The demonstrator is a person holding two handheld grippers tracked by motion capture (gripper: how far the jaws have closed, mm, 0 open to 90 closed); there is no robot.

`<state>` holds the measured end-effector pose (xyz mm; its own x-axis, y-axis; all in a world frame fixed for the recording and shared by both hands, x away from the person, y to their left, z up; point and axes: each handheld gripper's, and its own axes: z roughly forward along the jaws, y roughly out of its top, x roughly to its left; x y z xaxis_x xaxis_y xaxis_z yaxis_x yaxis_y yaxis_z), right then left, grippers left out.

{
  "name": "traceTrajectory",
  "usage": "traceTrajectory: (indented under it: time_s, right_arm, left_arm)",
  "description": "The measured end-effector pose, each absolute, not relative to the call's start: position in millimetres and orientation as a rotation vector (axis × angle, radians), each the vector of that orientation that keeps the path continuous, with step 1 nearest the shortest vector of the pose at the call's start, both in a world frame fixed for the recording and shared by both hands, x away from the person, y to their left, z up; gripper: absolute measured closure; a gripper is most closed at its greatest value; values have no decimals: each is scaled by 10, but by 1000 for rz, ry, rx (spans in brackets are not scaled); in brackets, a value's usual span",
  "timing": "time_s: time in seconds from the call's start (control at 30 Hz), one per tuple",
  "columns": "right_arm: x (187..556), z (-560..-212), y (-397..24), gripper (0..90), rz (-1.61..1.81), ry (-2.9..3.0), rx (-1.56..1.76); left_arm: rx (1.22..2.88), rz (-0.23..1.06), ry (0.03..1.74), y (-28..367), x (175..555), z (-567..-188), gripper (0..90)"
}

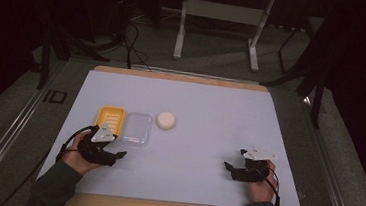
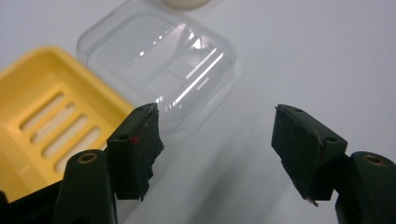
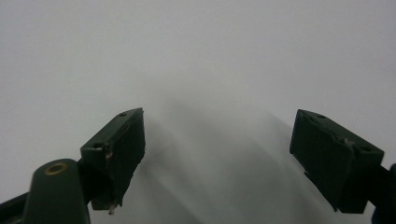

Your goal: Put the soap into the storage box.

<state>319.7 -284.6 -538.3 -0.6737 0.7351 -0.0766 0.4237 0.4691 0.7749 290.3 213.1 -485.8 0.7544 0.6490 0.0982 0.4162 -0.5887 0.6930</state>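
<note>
1. We read the yellow soap tray (image 1: pixel 109 119), clear lid (image 1: pixel 136 128) and white soap (image 1: pixel 166 120) as lined up side by side, ready for assembly.
2. Left gripper (image 1: pixel 122 154) sits at the lid's 7 o'clock, jaws apart, holding nothing.
3. Right gripper (image 1: pixel 226 165), far at the soap's 4 o'clock, gapes wide, holding nothing, over bare table (image 1: pixel 210 115).

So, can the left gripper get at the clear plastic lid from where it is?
Probably yes: the left gripper stands open with nothing between its jaws, and the clear plastic lid lies just ahead, unobstructed.
</note>
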Motion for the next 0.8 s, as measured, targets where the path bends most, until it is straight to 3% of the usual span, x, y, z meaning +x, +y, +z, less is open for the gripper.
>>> traceTrajectory:
  time_s: [0.8]
  right_arm:
    - [3190, -5384, -2832, 177, 1049, 2333, 952]
  left_arm:
    - [2325, 392, 723, 1838, 3379, -4707, 262]
